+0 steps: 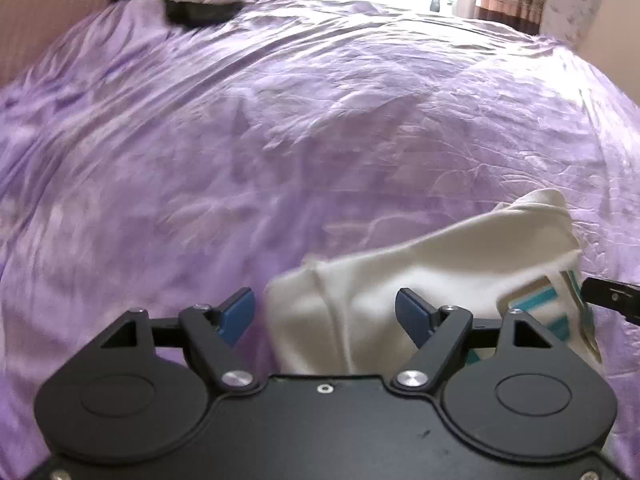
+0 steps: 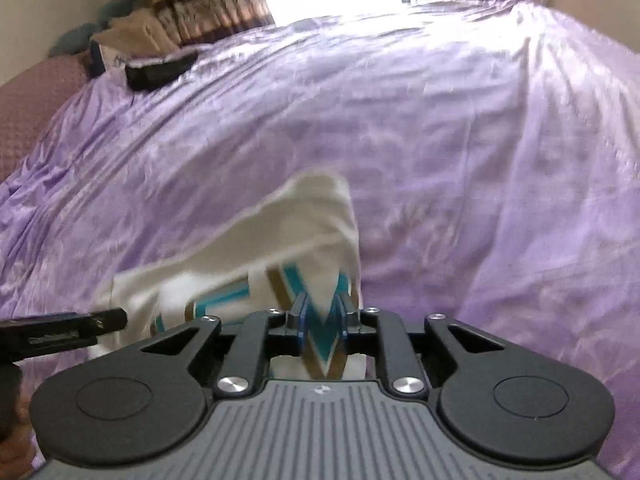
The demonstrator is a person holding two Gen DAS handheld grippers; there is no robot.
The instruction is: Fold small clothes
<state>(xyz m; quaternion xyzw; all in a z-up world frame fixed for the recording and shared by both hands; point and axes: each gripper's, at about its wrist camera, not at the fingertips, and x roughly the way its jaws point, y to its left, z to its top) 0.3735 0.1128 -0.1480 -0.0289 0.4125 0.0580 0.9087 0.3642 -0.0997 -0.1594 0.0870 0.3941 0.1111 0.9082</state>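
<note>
Two grippers: left gripper spread wide, right gripper pinching the cream garment (teal-striped) over purple bedding.

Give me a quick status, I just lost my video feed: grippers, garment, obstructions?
Left gripper open, nothing pinched. Right gripper has white garment between its pads at the teal print. Purple bedspread around it bare; black object far off.

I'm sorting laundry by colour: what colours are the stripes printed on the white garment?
Teal and tan-gold stripes on the white garment, clearest in the right wrist view.
</note>
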